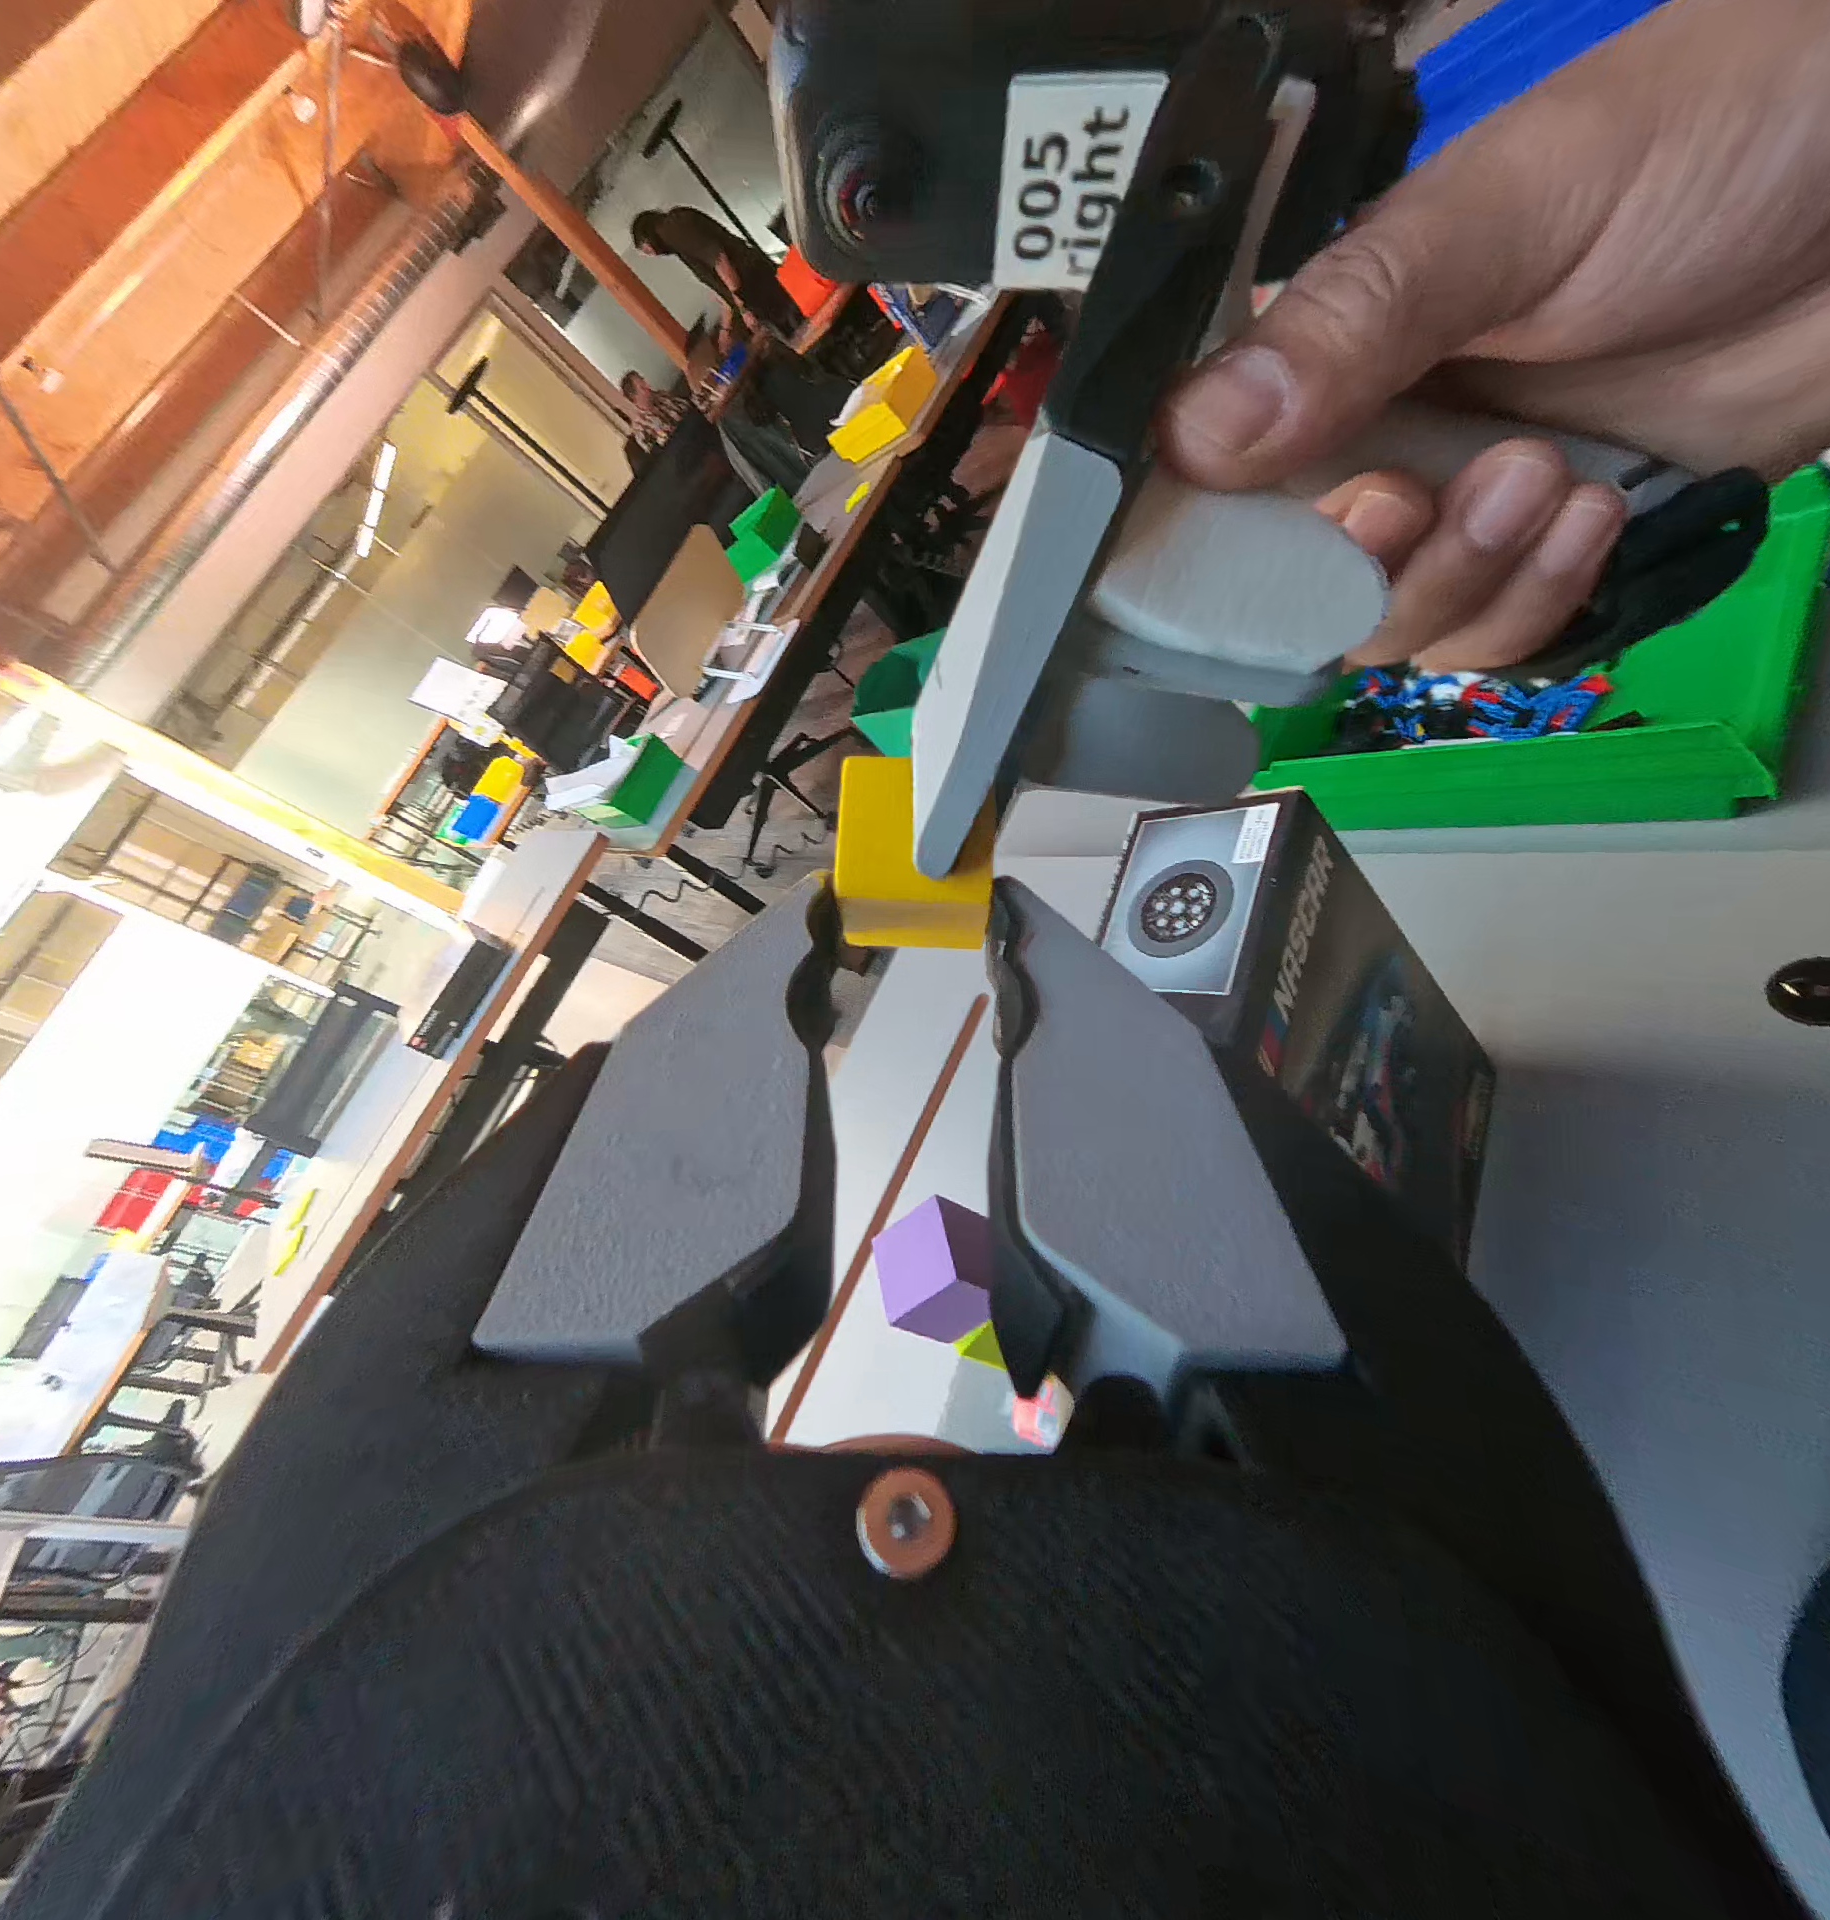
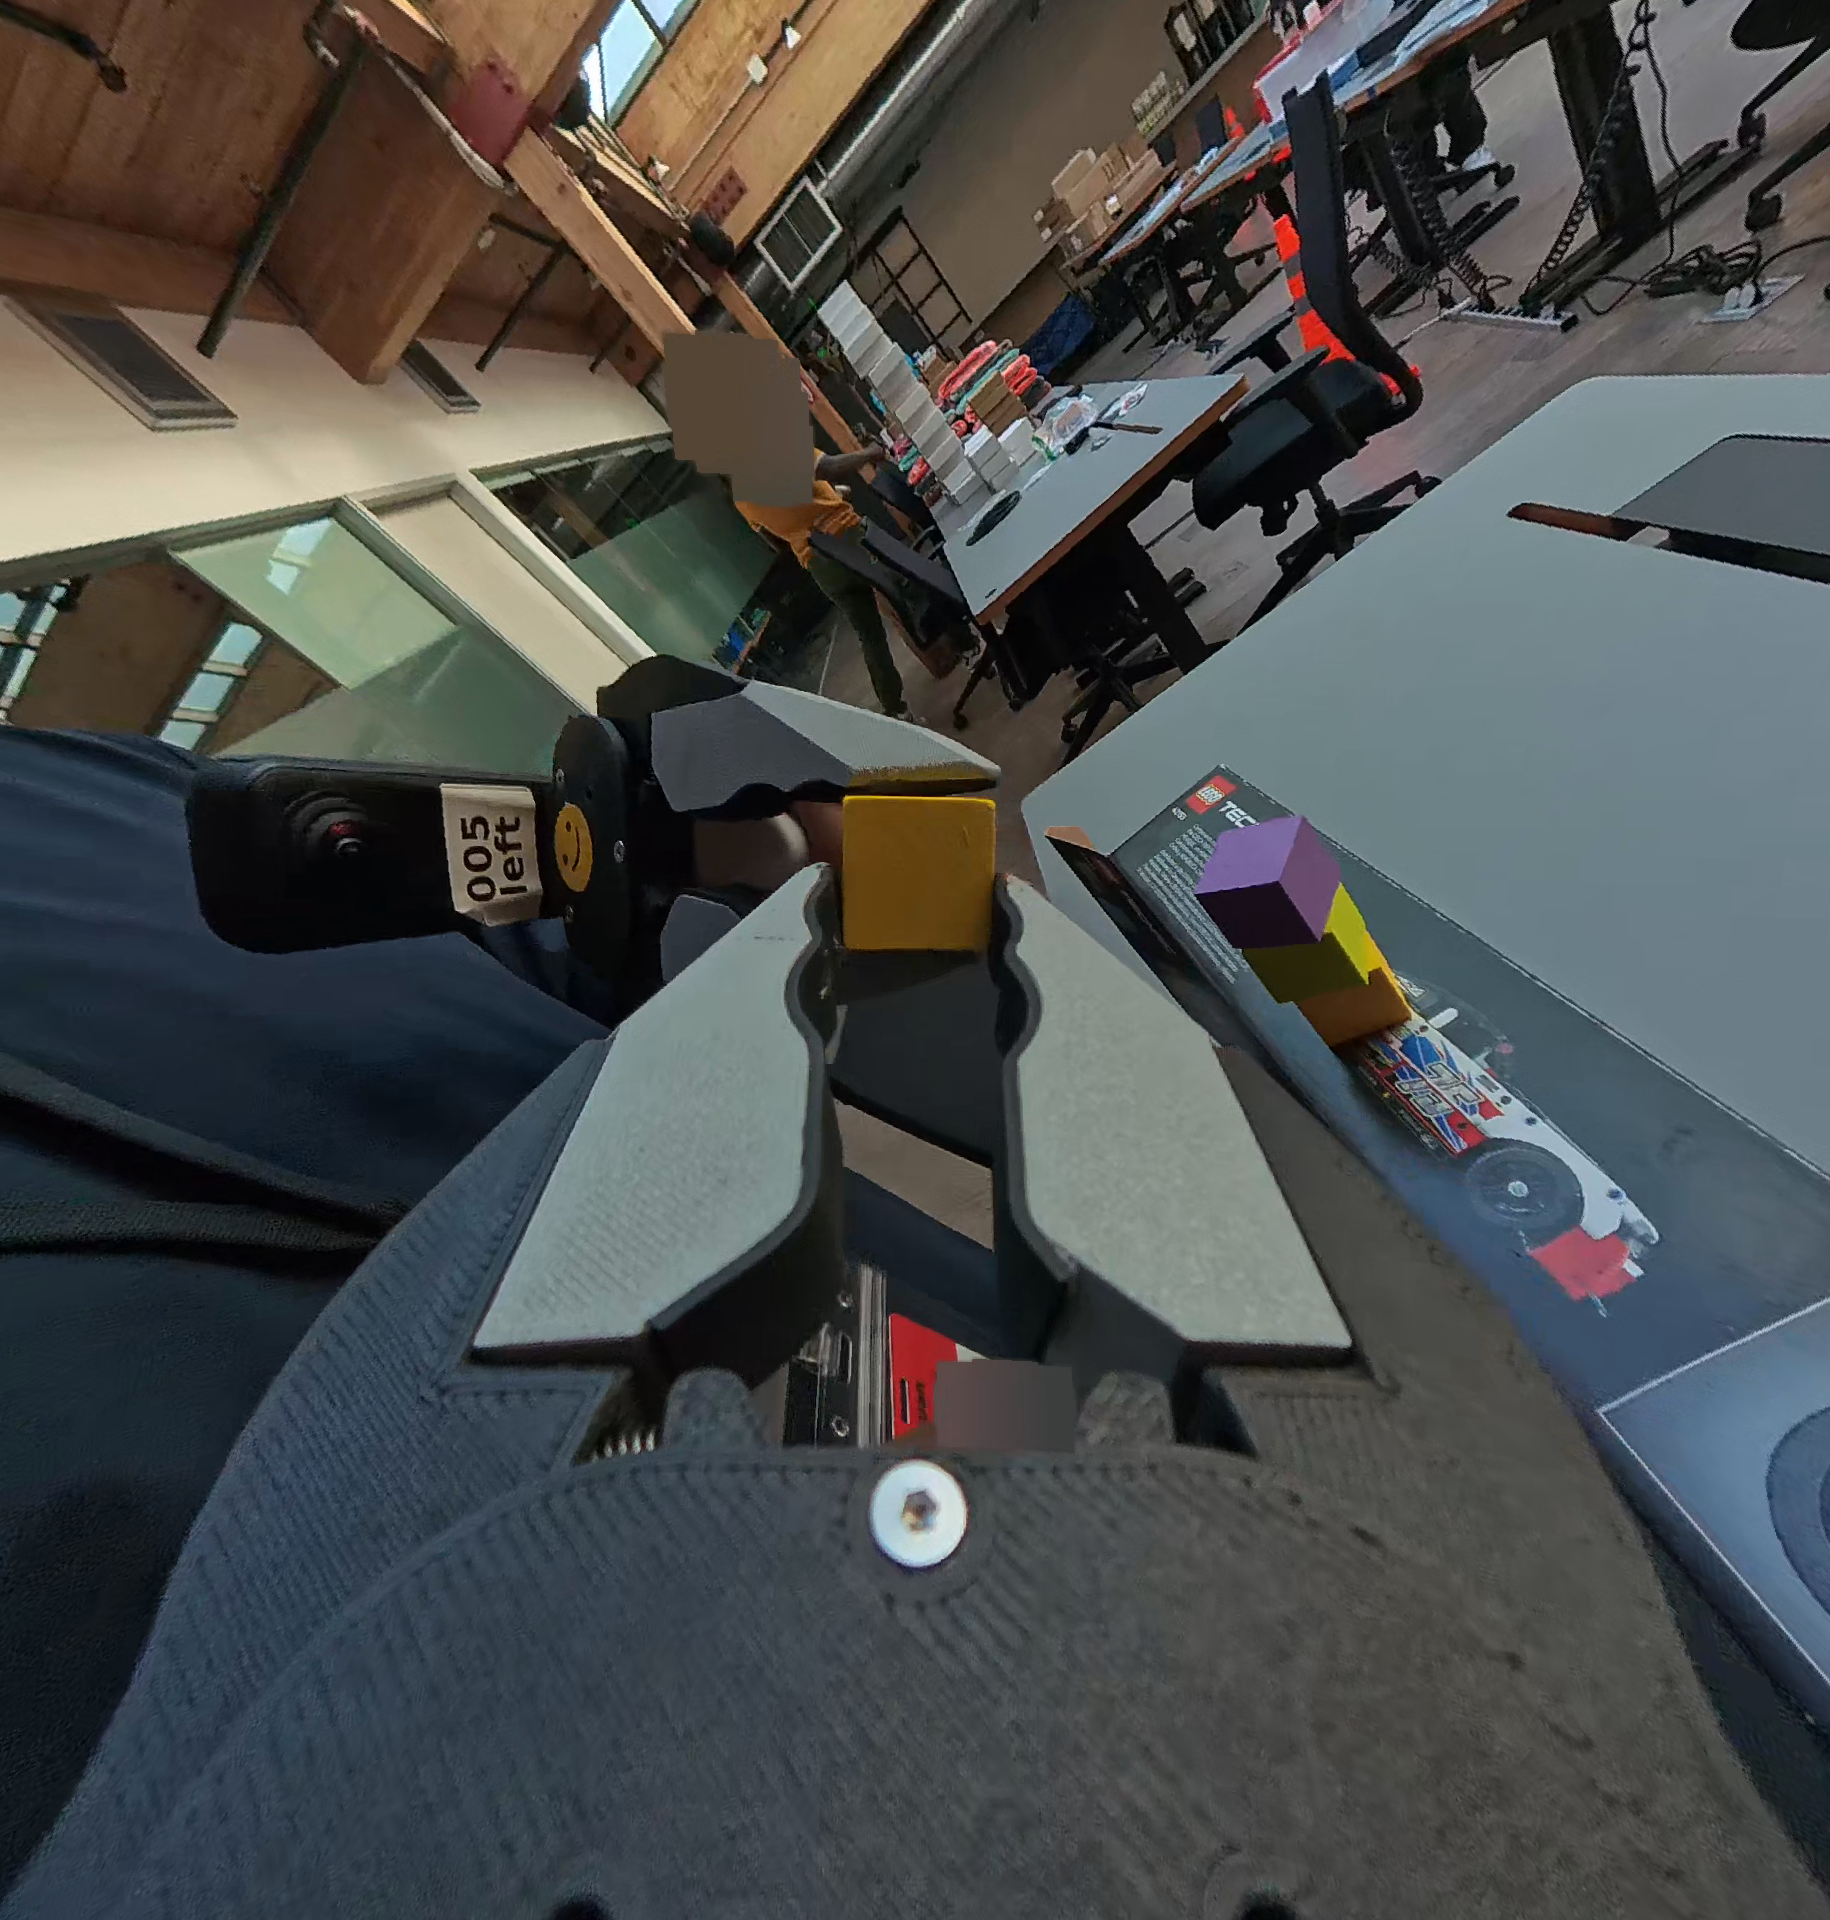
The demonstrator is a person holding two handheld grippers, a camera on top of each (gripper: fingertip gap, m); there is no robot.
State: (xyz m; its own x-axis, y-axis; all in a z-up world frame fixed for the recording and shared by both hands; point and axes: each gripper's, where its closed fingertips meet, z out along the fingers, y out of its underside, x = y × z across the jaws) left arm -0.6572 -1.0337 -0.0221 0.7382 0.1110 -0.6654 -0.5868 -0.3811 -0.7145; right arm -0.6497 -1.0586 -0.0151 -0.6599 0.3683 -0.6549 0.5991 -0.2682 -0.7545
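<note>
While a yellow cube (image 2: 916, 888) is clamped between the pads of the right tool (image 2: 916, 914), it is also gripped across its other faces by the left tool (image 1: 906, 920), both narrowly parted. A purple-topped stack (image 2: 1295, 925) is seen on a printed box (image 2: 1576, 1174) on the worktop (image 2: 1617, 675), just beside.

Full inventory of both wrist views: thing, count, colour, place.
yellow cube: 1, yellow, in the air off the table edge, clamped by both tongs
cube stack: 3, purple over yellow over orange, on the box
printed box: 1, dark, flat on the table
table: 1, grey
bin: 1, green, on the table, mixed small parts inside
left tongs: shut on the yellow cube
right tongs: shut on the yellow cube
hand: 1, holding the right tongs
</note>
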